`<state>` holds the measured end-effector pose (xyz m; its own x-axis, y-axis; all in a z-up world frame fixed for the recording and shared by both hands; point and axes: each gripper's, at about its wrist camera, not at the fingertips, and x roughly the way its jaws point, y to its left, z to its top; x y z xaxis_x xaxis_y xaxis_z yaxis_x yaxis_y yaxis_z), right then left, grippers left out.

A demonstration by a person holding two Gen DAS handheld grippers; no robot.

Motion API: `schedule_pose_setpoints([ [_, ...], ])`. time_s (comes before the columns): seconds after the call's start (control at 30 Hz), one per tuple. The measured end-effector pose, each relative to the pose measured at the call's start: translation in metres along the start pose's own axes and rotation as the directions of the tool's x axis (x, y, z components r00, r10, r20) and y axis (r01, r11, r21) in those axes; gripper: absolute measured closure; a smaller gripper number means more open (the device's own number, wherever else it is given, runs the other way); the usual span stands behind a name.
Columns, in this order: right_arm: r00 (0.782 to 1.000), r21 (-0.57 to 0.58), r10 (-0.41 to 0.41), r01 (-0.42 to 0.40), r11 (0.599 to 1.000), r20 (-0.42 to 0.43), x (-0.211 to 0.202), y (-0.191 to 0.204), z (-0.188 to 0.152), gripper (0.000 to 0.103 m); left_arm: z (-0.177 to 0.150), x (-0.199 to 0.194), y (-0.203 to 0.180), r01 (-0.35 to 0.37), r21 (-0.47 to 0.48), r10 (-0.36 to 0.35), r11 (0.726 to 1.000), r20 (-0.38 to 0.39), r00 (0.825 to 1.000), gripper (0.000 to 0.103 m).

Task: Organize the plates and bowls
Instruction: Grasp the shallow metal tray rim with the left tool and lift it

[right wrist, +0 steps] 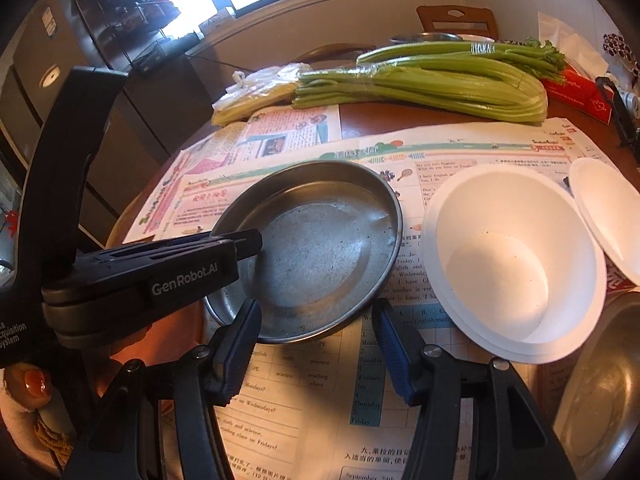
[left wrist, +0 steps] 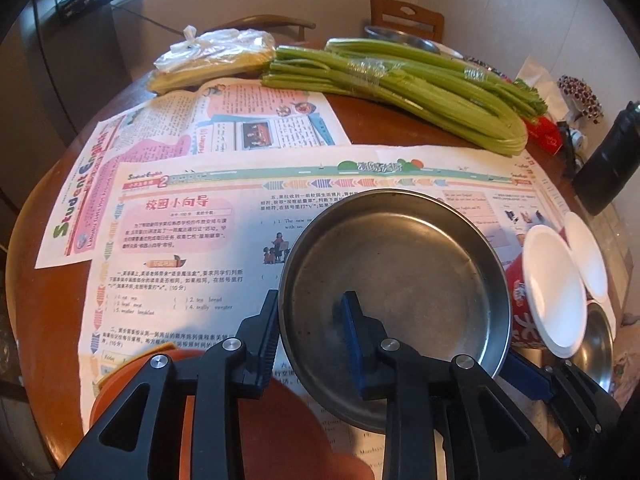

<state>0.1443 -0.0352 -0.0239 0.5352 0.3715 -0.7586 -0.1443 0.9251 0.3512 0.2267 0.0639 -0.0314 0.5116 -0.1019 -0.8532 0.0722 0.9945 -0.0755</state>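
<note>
As seen from the left wrist: left gripper point(left wrist: 312, 338) clamped on the near rim of the metal plate point(left wrist: 400, 280), above the newspaper point(left wrist: 192, 248) mid-tabletop. From the right wrist: right gripper point(right wrist: 316, 344) apart, nothing between; white bowls point(right wrist: 516, 264) stacked toward the right edge.

round shallow steel pan point(right wrist: 316, 248): dull grey metal, scuffed and speckled base | stacked white bowls point(right wrist: 512, 264): matt, smooth foam-like plastic | round brown table point(left wrist: 52, 304): glossy polished wood | printed newspaper sheets point(left wrist: 192, 240): matt paper | black-and-blue left gripper point(left wrist: 312, 338): matt plastic, ribbed pads, shiny metal rivets
</note>
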Motion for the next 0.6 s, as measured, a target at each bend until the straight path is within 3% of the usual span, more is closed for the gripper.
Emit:
schedule_pose_setpoints([
  [0.6,0.996,-0.073,0.079,-0.077,0.994,0.031,-0.041,0.024,-0.021,0.045,-0.039,-0.068,0.008,-0.012,-0.048,0.016,0.999,0.101,0.995,0.068],
])
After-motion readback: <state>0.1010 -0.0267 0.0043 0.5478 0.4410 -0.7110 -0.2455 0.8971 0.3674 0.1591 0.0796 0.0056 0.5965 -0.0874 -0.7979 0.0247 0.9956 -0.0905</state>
